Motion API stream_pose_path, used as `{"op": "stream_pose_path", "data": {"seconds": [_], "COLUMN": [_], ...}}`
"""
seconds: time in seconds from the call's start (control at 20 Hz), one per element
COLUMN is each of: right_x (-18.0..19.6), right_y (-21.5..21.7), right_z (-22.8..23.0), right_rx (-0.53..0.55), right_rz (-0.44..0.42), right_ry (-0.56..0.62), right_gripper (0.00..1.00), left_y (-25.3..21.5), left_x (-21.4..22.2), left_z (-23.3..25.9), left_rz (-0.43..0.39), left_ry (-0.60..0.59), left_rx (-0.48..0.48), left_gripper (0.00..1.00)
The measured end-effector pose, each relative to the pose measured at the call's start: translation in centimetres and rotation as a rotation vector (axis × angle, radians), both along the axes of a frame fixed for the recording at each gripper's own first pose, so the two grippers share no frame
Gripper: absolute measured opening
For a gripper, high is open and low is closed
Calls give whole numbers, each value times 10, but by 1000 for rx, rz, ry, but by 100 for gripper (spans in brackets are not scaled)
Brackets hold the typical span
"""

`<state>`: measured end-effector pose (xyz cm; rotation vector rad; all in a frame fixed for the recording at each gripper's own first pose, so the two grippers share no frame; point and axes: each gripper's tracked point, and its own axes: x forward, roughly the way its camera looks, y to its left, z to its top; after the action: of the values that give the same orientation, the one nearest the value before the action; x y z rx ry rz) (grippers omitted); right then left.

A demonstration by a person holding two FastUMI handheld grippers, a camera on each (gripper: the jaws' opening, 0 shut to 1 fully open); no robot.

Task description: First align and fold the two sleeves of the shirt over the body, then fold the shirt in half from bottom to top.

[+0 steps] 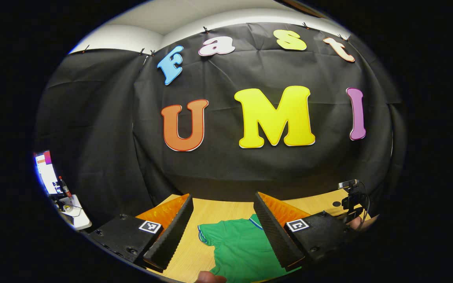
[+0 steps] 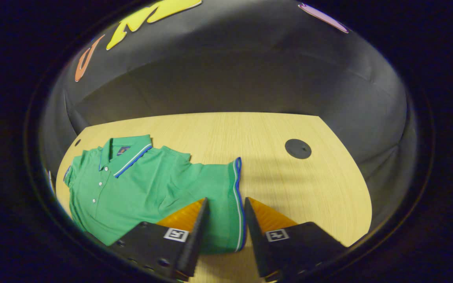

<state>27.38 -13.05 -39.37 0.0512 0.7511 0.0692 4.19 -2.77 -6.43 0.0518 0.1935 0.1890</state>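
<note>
The left gripper view faces the booth wall; the right gripper view looks down nearer; both share the shirt (image 2: 151,188).

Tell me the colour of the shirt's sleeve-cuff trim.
Blue and white stripes on the green shirt; clearest on the sleeve cuff in the right gripper view.

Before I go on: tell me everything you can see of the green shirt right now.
The green shirt is a short-sleeved polo in a knit-looking fabric, lying front up and flat on the wooden table. Its collar and sleeve cuffs carry blue and white stripes, and small white buttons run down the placket. One sleeve is spread out sideways, its striped cuff between the fingers of the right tool, whose jaws stand apart around it, not pressing. No sleeve looks folded yet.
</note>
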Motion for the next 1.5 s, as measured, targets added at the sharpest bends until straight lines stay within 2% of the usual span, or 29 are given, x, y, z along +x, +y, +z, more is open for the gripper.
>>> {"op": "stream_pose_path", "data": {"seconds": [0.15, 0.2, 0.25, 0.3, 0.45, 0.7, 0.95, 1.1, 1.25, 1.35, 1.5], "right_x": [-2, -2, -5, 0, -3, -8, -19, -24, -21, -16, -12], "right_y": [5, 5, 4, 5, 4, 5, 44, 59, 45, 41, 32], "right_z": [1, 1, 7, 1, 9, 47, 87, 96, 88, 81, 60], "right_rx": [30, 39, 46, 45, 22, 39, 57, -4, -45, -33, -51], "right_rz": [13, 13, 4, 8, 19, -37, -11, 24, -20, -37, -36], "right_ry": [11, 9, 5, 11, 9, -36, -67, -82, -88, -91, -60], "right_gripper": [19, 14, 14, 0, 0, 0, 0, 0, 0, 18, 72], "left_y": [-6, -6, -7, -7, -5, 3, 11, 23, 35, 39, 36], "left_x": [3, 5, 5, 5, 3, 0, -5, -9, -14, -13, -11], "left_z": [2, 3, 2, 2, 2, -1, 2, 2, -1, -4, -4], "left_rz": [-22, -27, -31, -34, -32, -25, -26, -19, -2, 4, 1], "left_ry": [-5, -6, -6, -6, -5, 1, -16, -21, -22, -15, -14], "left_rx": [10, 12, 11, 10, 8, -10, -23, -28, -28, -35, -27], "left_gripper": [99, 99, 99, 99, 99, 99, 99, 99, 99, 99, 99]}}
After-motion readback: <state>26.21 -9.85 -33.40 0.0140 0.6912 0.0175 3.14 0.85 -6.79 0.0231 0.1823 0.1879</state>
